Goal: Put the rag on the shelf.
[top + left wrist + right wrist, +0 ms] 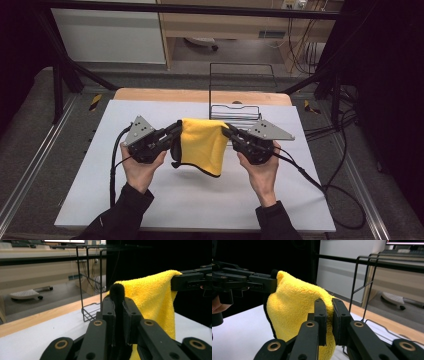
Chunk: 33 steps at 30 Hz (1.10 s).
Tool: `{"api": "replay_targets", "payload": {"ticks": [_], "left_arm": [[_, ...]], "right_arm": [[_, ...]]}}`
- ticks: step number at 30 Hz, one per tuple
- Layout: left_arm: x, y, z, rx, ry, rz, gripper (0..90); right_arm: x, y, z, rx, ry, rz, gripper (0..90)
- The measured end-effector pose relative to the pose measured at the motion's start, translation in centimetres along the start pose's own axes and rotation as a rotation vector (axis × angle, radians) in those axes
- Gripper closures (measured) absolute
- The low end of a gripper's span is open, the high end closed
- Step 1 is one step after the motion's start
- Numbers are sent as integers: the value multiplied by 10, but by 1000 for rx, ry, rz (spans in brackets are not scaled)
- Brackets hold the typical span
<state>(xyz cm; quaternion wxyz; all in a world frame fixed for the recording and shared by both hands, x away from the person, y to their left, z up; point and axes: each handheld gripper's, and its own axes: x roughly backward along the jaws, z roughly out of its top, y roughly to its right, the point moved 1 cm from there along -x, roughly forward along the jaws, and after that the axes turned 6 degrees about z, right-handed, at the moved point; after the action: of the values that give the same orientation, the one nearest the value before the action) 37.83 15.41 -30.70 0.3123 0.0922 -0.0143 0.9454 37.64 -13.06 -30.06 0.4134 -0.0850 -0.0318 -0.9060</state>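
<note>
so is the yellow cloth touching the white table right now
Apart. In the right gripper view the yellow cloth hangs from both grippers with its lower edge above the white table.

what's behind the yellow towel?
A black wire rack stands behind the yellow towel on the white table. The towel covers the rack's lower front.

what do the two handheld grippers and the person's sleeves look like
Both the left gripper and the right gripper are black linkage mechanisms with flat black jaws, brass-coloured pivot bushings and dark screws. Each carries a grey three-cornered plate dotted with small holes on top, and a black cable trails from each back toward the person. The person wears black long sleeves; the hands are bare.
</note>
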Motion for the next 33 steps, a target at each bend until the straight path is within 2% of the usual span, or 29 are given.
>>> {"api": "replay_targets", "payload": {"ticks": [11, 18, 22, 33], "left_arm": [[-5, 9, 18, -2, 78, 6, 813], [-13, 15, 28, 7, 115, -5, 813], [-18, 21, 37, -5, 141, -9, 813], [-34, 36, 63, -4, 193, -33, 813]], "right_arm": [[12, 1, 19, 38, 57, -44, 836], [22, 4, 28, 44, 100, -65, 836], [28, 7, 35, 48, 128, -82, 836], [48, 17, 57, 71, 194, -145, 836]]}}
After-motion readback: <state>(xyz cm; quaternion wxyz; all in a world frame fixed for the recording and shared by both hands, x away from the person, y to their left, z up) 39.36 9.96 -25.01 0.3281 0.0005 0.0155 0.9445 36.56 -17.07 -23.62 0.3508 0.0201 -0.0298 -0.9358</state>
